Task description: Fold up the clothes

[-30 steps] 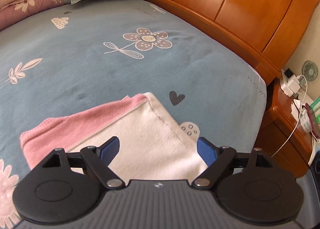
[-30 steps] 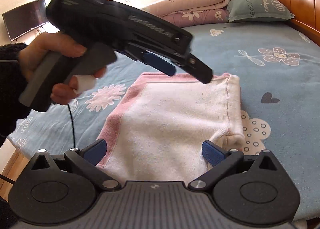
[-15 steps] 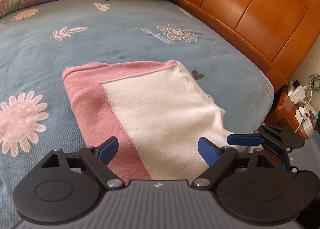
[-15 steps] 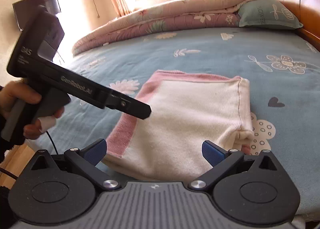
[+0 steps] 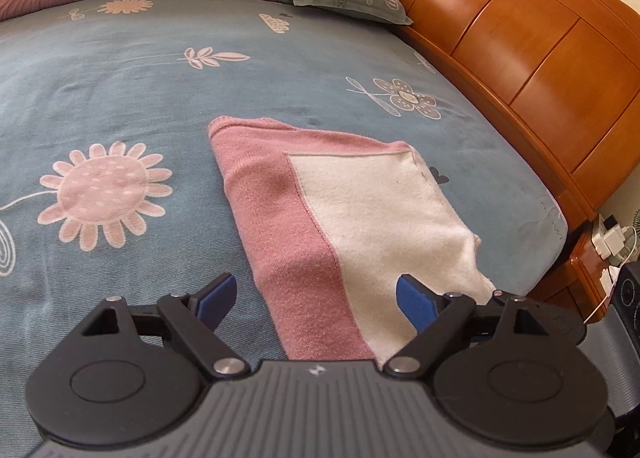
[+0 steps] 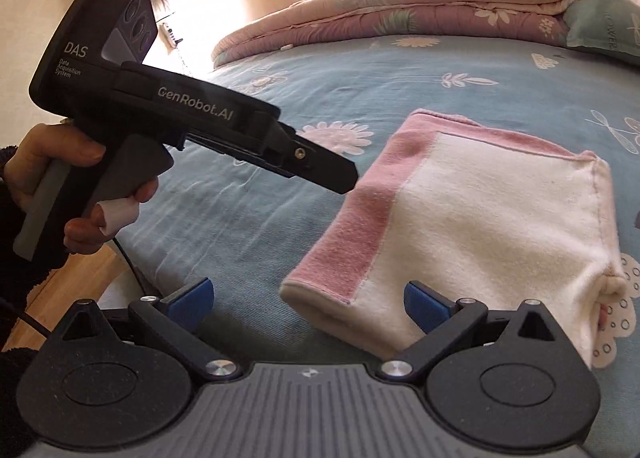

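Now: folded pink-and-white garment (image 5: pixel 356 226) lies flat on blue flowered bed (image 5: pixel 160 98), near its edge by wooden headboard (image 5: pixel 520 58). Your left claw (image 5: pixel 316 298) gapes wide, empty, hovering over garment's near end. Your right claw (image 6: pixel 308 300) likewise wide, empty, above near corner. Folded quilt (image 6: pixel 400 10) beyond.

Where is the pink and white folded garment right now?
The pink and white folded garment lies flat on the blue floral bedsheet near the bed's edge, ahead of both open grippers, with the wooden headboard to its right in the left wrist view.
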Motion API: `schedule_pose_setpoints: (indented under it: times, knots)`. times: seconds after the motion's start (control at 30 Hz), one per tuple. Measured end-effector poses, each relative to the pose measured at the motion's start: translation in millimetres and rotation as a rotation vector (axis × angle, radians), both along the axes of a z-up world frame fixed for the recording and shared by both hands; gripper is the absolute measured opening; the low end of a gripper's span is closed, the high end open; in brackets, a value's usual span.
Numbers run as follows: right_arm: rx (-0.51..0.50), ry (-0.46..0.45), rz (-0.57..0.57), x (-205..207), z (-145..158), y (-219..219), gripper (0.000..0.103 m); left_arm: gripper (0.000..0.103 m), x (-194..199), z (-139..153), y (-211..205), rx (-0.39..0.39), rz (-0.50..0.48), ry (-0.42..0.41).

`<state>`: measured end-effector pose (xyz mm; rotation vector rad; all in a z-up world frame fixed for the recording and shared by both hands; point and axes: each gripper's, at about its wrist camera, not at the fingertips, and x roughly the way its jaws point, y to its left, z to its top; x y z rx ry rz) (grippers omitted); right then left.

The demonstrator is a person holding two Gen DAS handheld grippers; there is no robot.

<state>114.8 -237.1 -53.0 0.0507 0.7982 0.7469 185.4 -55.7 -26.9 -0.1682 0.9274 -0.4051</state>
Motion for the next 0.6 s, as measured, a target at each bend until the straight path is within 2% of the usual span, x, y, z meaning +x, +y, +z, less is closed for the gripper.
schedule_pose_setpoints:
  times: [0.17, 0.37, 0.47, 0.6]
  knots:
    - [0.030, 0.110, 0.071, 17.1, -21.6, 33.6, 0.103, 0.088, -7.3, 7.9, 18.2, -0.017, 0.048, -0.014]
    - [0.029, 0.118, 0.073, 20.6, -17.6, 45.1, 0.103, 0.088, -7.4, 9.7, 25.3, -0.023, 0.058, -0.015]
    - [0.018, 0.061, -0.012, 16.2, -3.5, 19.6, 0.103, 0.088, -3.3, 8.9, 23.0, -0.031, 0.053, -0.009]
    - [-0.051, 0.001, -0.185, 16.0, 4.2, -28.3, 0.103, 0.088, 5.7, 5.1, 10.8, -0.039, 0.024, 0.003]
